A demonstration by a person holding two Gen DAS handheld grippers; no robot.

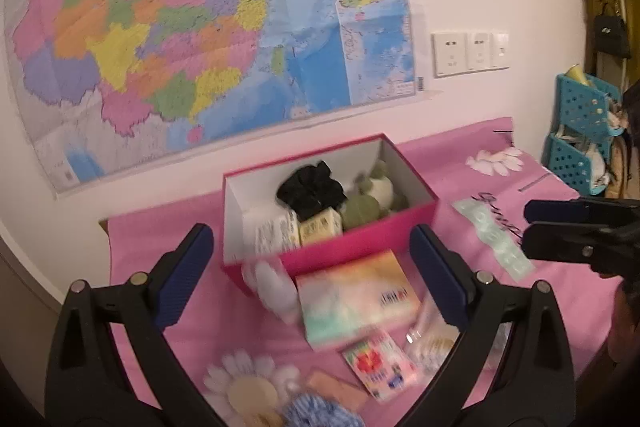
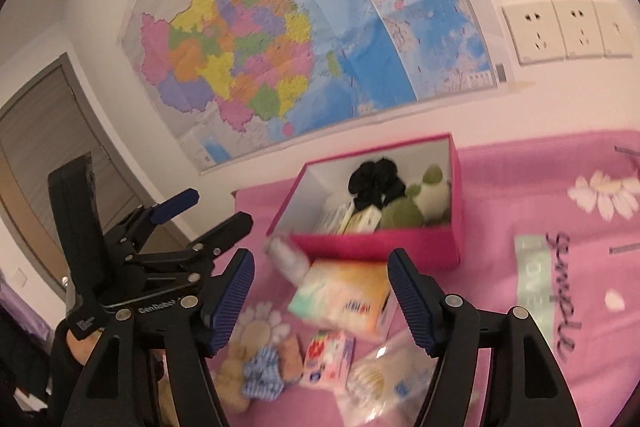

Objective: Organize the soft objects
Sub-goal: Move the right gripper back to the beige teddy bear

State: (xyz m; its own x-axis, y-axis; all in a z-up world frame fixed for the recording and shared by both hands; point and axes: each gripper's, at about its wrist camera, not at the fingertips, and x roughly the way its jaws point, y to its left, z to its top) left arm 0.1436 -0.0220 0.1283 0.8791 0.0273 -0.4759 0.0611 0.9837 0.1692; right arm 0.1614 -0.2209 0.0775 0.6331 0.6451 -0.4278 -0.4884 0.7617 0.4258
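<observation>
An open pink box (image 1: 360,247) (image 2: 376,247) stands on the pink cloth by the wall. Inside lie a black scrunchie (image 1: 312,187) (image 2: 376,179), a green and white plush toy (image 1: 372,199) (image 2: 420,203) and small tissue packs (image 1: 296,231). In front of it lie a pastel tissue pack (image 1: 356,299) (image 2: 344,299), a small pink pack (image 1: 380,363) (image 2: 328,355), a clear bag of pads (image 2: 388,379) and a blue checked scrunchie (image 2: 262,373). My left gripper (image 1: 312,271) (image 2: 220,207) is open and empty above these. My right gripper (image 2: 322,291) (image 1: 528,227) is open too, holding nothing.
A white soft item (image 1: 272,287) lies at the box's front left corner. A tan plush (image 2: 232,375) sits beside the blue scrunchie. A large map (image 1: 200,27) and sockets (image 1: 468,53) are on the wall; blue baskets (image 1: 580,139) stand at the right. A door (image 2: 48,147) is at the left.
</observation>
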